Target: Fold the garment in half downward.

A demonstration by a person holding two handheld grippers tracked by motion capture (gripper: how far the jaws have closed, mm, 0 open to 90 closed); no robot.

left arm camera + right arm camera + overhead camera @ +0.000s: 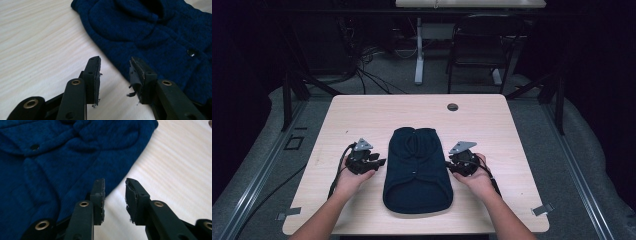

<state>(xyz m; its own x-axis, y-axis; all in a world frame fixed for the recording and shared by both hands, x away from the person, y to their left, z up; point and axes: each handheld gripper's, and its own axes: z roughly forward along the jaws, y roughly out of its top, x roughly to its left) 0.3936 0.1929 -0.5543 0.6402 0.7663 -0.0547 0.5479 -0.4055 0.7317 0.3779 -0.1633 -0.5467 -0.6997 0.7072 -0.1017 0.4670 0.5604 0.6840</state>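
Flanking the garment, we have a hand-held gripper on each side of it, both low over the counter point(362, 107). Left hand-held gripper point(382, 161) sits just beside the left edge of the dark blue knit cardigan point(417, 170); in the left gripper view point(113, 80) its jaws stand partly apart with bare wood between them, nothing held, the cloth edge just past the right-hand pad. Right hand-held gripper point(448, 164) mirrors it at the cardigan's right edge; in the right gripper view point(114, 200) the jaws are partly open too, empty, the hem just reaching the left-hand pad but not pinched.

Cardigan lies flat mid-counter, folded narrow, collar at the far end, a snap button point(191, 52) on the front. Farther off, a small round grommet point(452, 107) near the counter's far edge, then a chair point(482, 45) on the floor behind.

Step, we judge: lining up for a two-sided grasp of the side edges. Next move calls for sliding each lower jaw under the cloth edge, then closing on the fabric evenly.
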